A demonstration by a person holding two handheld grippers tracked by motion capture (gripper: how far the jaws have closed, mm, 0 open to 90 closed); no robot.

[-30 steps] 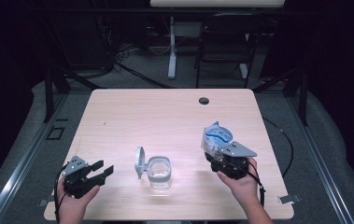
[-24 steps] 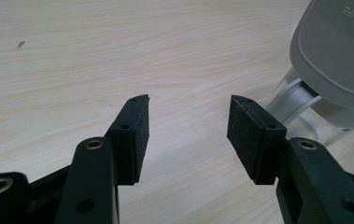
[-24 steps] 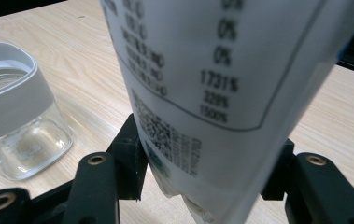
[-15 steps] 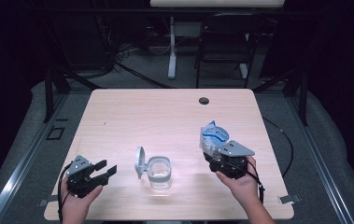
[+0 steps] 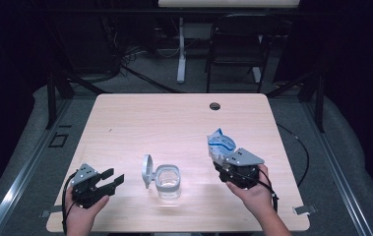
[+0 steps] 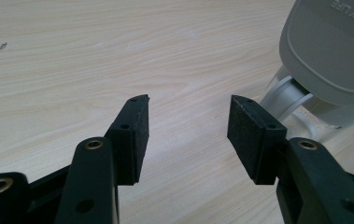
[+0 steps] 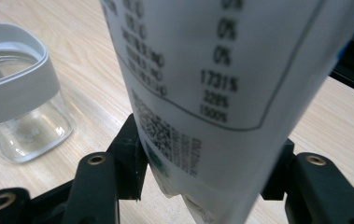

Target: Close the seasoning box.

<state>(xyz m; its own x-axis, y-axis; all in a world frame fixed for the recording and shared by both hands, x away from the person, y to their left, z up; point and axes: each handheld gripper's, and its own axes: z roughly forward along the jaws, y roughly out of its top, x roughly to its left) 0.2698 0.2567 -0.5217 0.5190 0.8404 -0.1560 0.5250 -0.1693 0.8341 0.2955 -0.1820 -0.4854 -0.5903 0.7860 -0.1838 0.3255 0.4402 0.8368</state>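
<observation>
At the near edge of a pale wooden bench [image 5: 174,118], the left gripper [image 5: 109,179] rests in a person's hand with its jaws apart and nothing between them. Just beyond it to the right stands a clear jar [image 5: 168,181] with a grey collar, its hinged lid [image 5: 147,169] flipped open and upright. Further right, the right gripper [image 5: 222,162] has its jaws clamped on a blue-and-white pouch [image 5: 219,143], held upright above the bench beside the jar.

I count one clear jar [image 5: 168,182] at my twelve o'clock, its one grey lid [image 5: 147,170] flipped open. One white-and-blue pouch [image 5: 220,145] at two o'clock. Two grippers: left gripper [image 5: 113,177], right gripper [image 5: 222,163]. One table [image 5: 174,118].
</observation>
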